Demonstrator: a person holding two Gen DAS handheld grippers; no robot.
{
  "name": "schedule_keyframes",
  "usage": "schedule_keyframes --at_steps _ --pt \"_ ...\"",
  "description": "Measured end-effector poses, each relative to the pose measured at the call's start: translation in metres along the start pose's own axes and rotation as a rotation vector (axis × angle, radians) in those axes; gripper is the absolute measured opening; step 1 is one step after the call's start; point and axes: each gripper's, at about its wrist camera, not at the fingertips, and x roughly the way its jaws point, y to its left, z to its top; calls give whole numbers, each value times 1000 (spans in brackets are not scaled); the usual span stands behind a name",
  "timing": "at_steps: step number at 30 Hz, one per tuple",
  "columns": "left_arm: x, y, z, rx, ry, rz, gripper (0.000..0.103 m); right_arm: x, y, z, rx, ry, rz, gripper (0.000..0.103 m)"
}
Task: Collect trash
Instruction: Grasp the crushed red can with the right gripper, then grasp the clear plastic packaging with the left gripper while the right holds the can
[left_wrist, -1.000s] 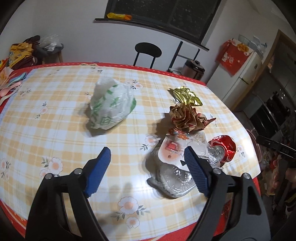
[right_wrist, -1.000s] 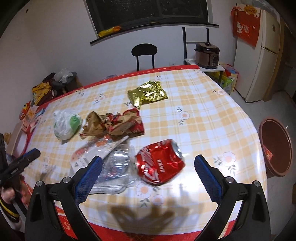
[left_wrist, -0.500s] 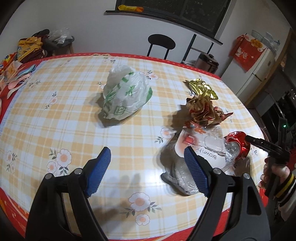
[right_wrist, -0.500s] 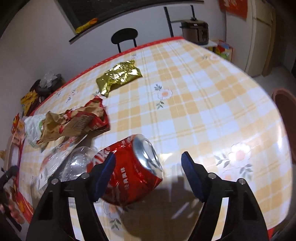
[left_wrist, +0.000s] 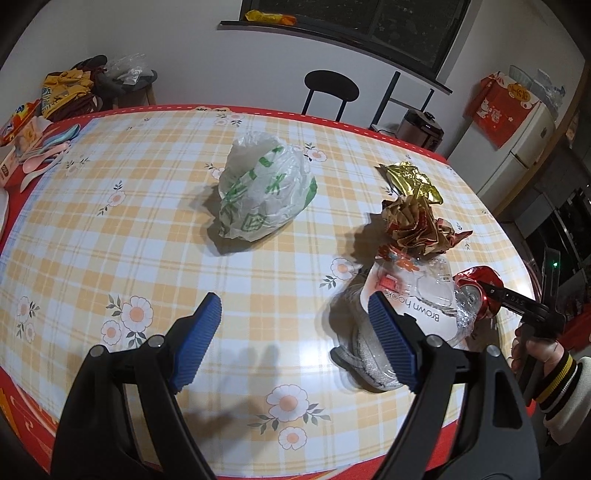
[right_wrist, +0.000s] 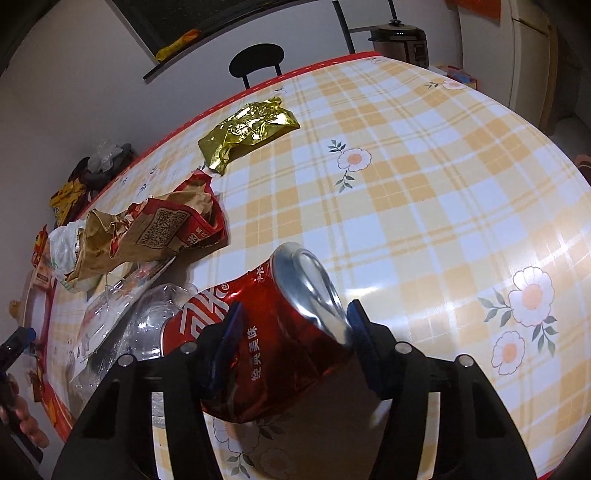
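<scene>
A crushed red can (right_wrist: 280, 332) lies on the checked tablecloth between the blue pads of my right gripper (right_wrist: 293, 328), which press on its two sides. The can also shows in the left wrist view (left_wrist: 476, 291), with the right gripper (left_wrist: 517, 299) at it. Beside it lie clear plastic packaging (right_wrist: 122, 325), a crumpled red-and-brown wrapper (right_wrist: 147, 232) and a gold foil bag (right_wrist: 247, 129). My left gripper (left_wrist: 291, 332) is open and empty above the table, with the clear packaging (left_wrist: 410, 295) by its right finger. A white-and-green plastic bag (left_wrist: 266, 192) lies further back.
A black chair (left_wrist: 330, 90) stands behind the table. Clothes and packets (left_wrist: 70, 88) pile at the far left edge. A rice cooker (right_wrist: 400, 40) and a fridge (left_wrist: 517, 147) stand to the right. The table's red front edge (left_wrist: 22, 406) is close below.
My right gripper has moved down and forward to the red can and closed its pads on the can's sides. My left gripper has drifted left; it stays open.
</scene>
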Motion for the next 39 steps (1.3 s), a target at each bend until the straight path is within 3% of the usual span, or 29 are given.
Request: schedule_keyframes --at_steps 3,11,15,19,22,35,39 --pt "0 3 0 -10 0 -10 81 -7 -2 2 28 -22 25 42" --pt "8 -1 -5 -19 27 -74 80 -27 8 1 26 -74 49 41" --pt "19 -8 -8 -19 74 -140 67 -34 12 0 26 -90 49 41" --pt "34 -13 -8 -81 144 -235 57 -38 14 -4 36 -97 38 41" --pt "45 -17 -7 -109 172 -272 56 -43 15 -6 33 -101 32 41" --pt "84 -50 28 12 215 -305 59 -62 16 -6 25 -137 15 41" --pt "110 -59 47 36 282 -330 60 -61 16 -7 25 -136 14 41"
